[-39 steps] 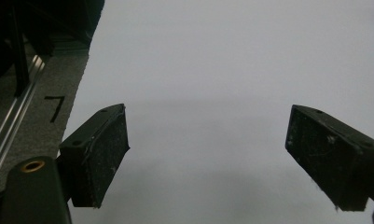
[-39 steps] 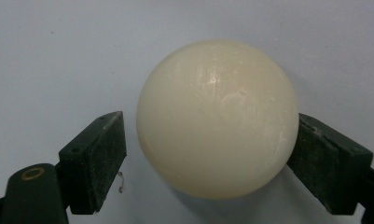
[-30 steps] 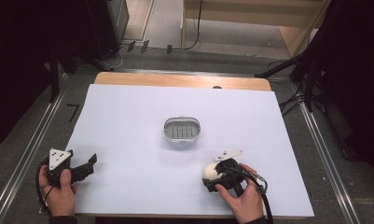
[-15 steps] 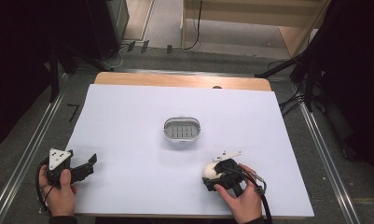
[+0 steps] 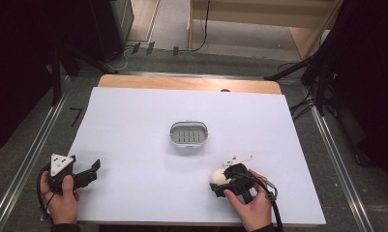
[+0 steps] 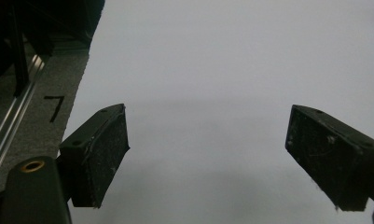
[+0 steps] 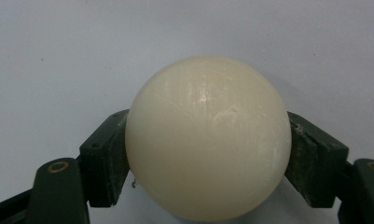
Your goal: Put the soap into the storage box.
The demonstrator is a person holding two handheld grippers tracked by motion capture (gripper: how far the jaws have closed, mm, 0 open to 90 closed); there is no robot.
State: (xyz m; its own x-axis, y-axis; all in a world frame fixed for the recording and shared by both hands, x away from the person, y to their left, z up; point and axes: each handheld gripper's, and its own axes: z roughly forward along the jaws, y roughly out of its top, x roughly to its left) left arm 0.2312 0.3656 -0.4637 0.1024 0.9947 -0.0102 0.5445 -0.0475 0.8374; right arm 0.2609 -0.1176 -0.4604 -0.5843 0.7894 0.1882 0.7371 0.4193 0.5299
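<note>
My right gripper [image 7: 208,154] clamps the smooth cream soap [image 7: 208,137]; squeezed off-centre it may squirt forward; my left gripper [image 6: 208,158] gapes, holding nothing.

— That ball [image 7: 207,137] looks like smooth cream plastic, faintly glossy, with fine scratches.

— And the pads [image 6: 105,154] on the left gripper [image 6: 208,158] are matt black, scuffed and dusty. The table [image 5: 133,130] has a matt white covering, paper-smooth, with bare wood at the far edge.

— The little tray [image 5: 189,135]? Greyish plastic, slightly shiny rim.
</note>
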